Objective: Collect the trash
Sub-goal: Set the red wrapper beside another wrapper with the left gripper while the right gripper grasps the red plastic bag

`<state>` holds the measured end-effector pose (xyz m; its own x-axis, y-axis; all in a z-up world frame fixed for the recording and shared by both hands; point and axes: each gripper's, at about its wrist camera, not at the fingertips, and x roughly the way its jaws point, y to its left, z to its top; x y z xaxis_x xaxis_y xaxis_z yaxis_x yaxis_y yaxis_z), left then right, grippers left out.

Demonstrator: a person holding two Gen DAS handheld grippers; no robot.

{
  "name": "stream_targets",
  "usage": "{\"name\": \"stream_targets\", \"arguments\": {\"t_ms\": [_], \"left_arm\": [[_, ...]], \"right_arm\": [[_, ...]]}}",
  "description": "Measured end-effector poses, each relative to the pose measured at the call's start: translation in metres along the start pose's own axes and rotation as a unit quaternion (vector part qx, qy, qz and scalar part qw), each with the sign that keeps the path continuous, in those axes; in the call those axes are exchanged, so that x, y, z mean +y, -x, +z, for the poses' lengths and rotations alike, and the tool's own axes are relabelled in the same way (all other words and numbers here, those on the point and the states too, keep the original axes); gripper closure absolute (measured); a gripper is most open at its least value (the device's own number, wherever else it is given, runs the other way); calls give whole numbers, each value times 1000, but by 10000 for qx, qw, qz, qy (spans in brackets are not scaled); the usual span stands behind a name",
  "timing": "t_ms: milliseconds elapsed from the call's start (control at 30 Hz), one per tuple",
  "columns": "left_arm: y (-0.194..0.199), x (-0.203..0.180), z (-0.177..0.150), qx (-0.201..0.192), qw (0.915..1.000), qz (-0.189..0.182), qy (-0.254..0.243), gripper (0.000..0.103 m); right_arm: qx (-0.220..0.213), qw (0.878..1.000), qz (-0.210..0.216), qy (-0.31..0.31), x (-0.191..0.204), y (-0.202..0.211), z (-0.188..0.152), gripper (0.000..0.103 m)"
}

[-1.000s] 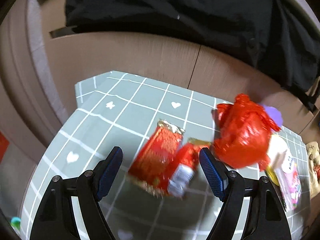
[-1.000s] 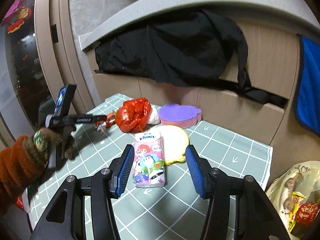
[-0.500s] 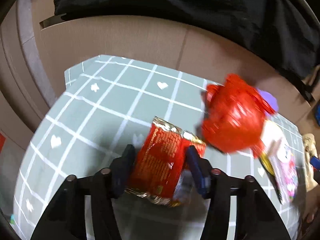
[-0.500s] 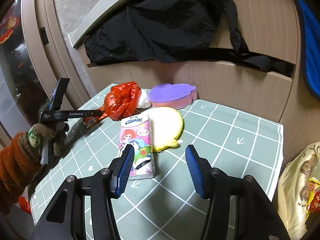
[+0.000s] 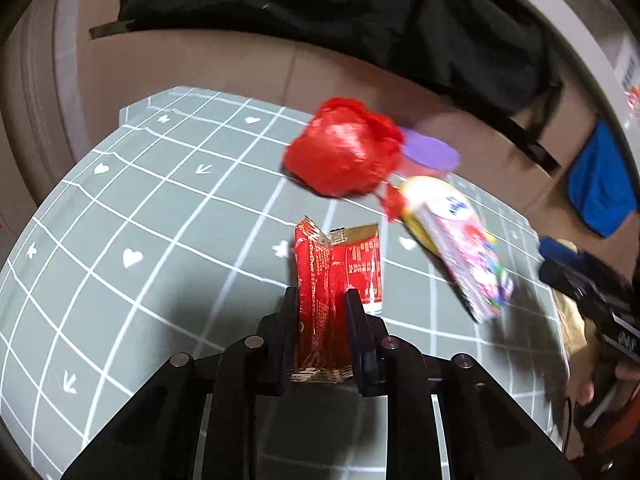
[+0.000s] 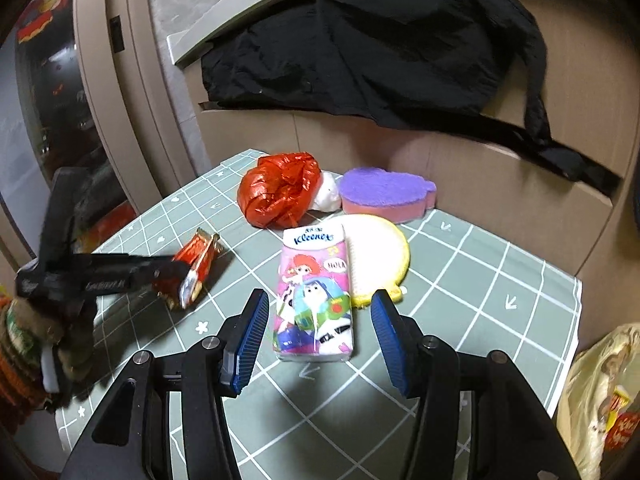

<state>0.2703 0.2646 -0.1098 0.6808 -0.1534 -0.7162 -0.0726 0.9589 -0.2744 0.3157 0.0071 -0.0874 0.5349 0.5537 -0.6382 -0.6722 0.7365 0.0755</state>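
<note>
A red and gold snack wrapper [image 5: 336, 264] stands folded between the pads of my left gripper [image 5: 322, 298], whose jaws are closing and squeeze it. The right wrist view shows the same wrapper [image 6: 198, 258] at the tip of the left gripper [image 6: 172, 276], just above the table's left side. A crumpled red plastic bag [image 6: 280, 190] lies further back. My right gripper [image 6: 318, 304] stands open over the near end of a Kleenex tissue pack [image 6: 312, 280], which its pads do not touch.
The table has a green checked cover [image 6: 480, 280]. Behind the tissue pack lie a round yellow pad [image 6: 380, 248], a purple and pink sponge [image 6: 384, 192] and a white lump [image 6: 330, 198]. A black jacket [image 6: 360, 60] hangs behind. A yellowish plastic bag [image 6: 600, 400] sits at the lower right.
My left gripper has closed from wide open onto the red wrapper, which now stands folded between its pads, and has swung to the right. My right gripper has edged nearer the tissue pack.
</note>
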Motion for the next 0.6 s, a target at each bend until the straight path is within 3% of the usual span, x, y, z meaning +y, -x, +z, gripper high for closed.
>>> {"name": "stream_targets", "arguments": {"t_ms": [267, 467, 600], "left_arm": [[28, -11, -19, -461, 9987, -175, -104, 81], [44, 12, -17, -710, 9972, -134, 218, 81], [48, 27, -17, -778, 9957, -40, 496, 80]], "right_arm": [[186, 9992, 33, 351, 18, -19, 22, 52], [95, 9965, -12, 825, 43, -46, 66, 52], [249, 9968, 289, 695, 59, -85, 92, 53]]}}
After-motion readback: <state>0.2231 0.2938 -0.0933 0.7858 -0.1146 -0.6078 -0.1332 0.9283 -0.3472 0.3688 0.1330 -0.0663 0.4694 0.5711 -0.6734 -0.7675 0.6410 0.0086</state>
